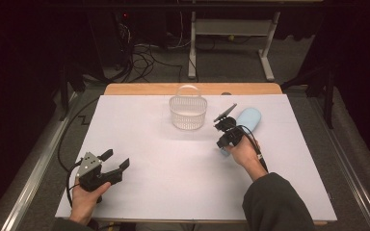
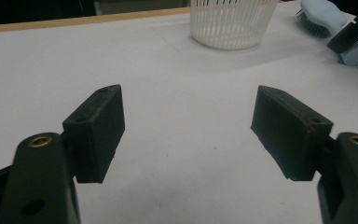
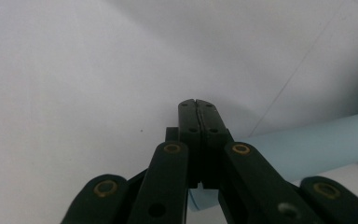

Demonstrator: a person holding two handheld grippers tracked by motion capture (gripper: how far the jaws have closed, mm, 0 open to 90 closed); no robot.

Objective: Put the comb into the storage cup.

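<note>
- Left gripper (image 1: 114, 162) idling near table's (image 1: 139, 202) front-left corner, jaws wide apart, empty.
- Right gripper (image 3: 198, 103) pinched together over brush handle (image 3: 317, 144), gripping nothing.
- Needing reopening, then straddling handle before closing; basket (image 1: 188, 113) waiting towards far edge.

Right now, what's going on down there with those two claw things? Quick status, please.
Left gripper open, empty, low over the white table. Right gripper shut, fingers together above the pale blue plastic hairbrush handle, not gripping it. White slotted plastic basket stands beside, nothing blocking.
</note>
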